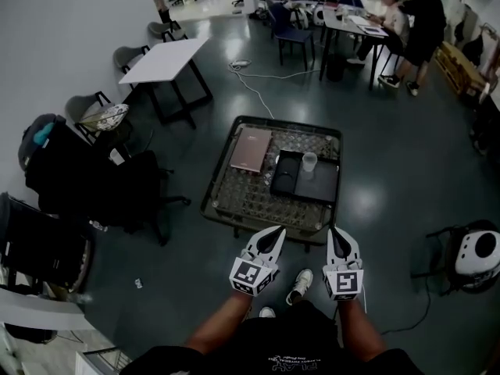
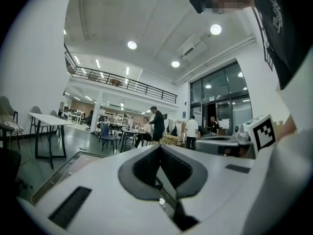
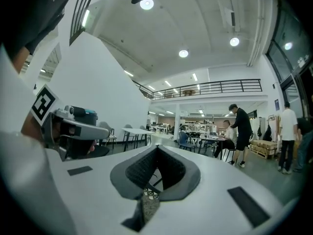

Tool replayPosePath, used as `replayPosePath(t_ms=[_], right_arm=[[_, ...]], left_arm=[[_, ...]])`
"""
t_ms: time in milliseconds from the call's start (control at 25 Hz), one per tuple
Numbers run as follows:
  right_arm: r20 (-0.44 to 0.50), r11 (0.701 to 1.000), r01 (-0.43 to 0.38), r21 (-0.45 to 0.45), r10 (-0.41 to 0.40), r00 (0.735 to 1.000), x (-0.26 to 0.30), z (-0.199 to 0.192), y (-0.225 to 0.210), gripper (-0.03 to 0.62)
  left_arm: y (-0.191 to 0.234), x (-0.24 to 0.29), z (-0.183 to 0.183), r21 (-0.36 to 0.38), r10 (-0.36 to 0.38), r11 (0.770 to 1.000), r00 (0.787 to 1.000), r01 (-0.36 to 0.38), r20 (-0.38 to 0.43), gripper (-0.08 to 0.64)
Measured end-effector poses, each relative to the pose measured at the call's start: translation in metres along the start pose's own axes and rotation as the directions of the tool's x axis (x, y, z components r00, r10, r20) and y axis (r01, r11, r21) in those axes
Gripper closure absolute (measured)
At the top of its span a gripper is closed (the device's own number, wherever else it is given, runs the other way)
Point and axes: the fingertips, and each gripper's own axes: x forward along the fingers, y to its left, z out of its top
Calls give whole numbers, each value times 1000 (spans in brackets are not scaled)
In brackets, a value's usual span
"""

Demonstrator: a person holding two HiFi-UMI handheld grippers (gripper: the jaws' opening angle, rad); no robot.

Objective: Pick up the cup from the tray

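Evenly, left claw (image 1: 276, 232) and right claw (image 1: 334, 232) point level, closed.

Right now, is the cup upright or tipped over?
Upright: the cup stands on the dark tray, its round rim facing up.

A low table (image 1: 221, 180) with a patterned top is standing on the dark floor, and a flat pink case (image 1: 251, 149) is lying on its far left part. Far left, a white table (image 1: 166, 59) is standing beside grey chairs (image 1: 129, 55) lining the wall. A white cable (image 1: 255, 84) is trailing across the far floor. Far right, one person (image 1: 388, 12) is sitting at a desk (image 1: 348, 23) while another (image 1: 423, 20) is standing beside it.
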Motion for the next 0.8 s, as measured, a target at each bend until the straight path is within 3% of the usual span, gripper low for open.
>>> replayPosePath(t_ms=[280,800], right_arm=[[9,999,-30,11,30,1000,52,-3,-39,584],[47,996,-82,38,81,996,96,6,-85,584]], left_arm=[[31,53,4,17,35,999,999,-34,-13,552],[43,113,14,30,83,996,996,-82,-34,552]])
